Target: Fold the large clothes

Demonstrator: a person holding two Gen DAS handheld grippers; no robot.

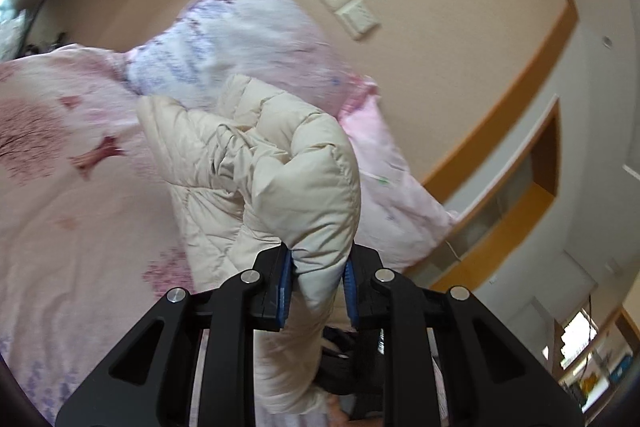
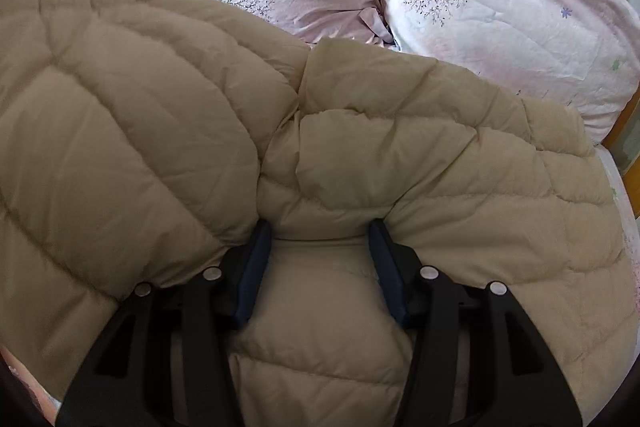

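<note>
1. Left gripper [image 1: 318, 269]: jaws closed most of the way on a thick puffy fold of the cream quilted jacket [image 1: 256, 167]. Blue pads [image 1: 285, 291] press into the fabric on both sides; the fold fills the gap.
2. The gripped fold looks raised. The jacket bunches up in front of the left gripper and more of it hangs below the jaws.
3. Left view background: pink bedspread [image 1: 60, 187] with a tree print on the left, a pale blue and pink pillow [image 1: 224, 43] behind the jacket, and a second pink pillow [image 1: 392, 187] to its right.
4. A wall switch plate [image 1: 346, 5] sits on the beige wall above the pillows. A wooden ledge [image 1: 500, 235] is at the right.
5. Right gripper [image 2: 320, 235]: jaws wide apart, one finger on each side of a padded ridge of the jacket [image 2: 160, 147]. Fingertips [image 2: 260, 239] are sunk into the folds. Cannot tell whether the pads are actually clamping the fabric.
6. In the right view the jacket looks tan, is spread wide and fills most of the frame. It lies on the bed, with a crease running up from between the fingers.
7. Two pink pillows [image 2: 500, 7] with tree and flower prints lie just beyond the jacket's far edge; the jacket's edge overlaps them.
</note>
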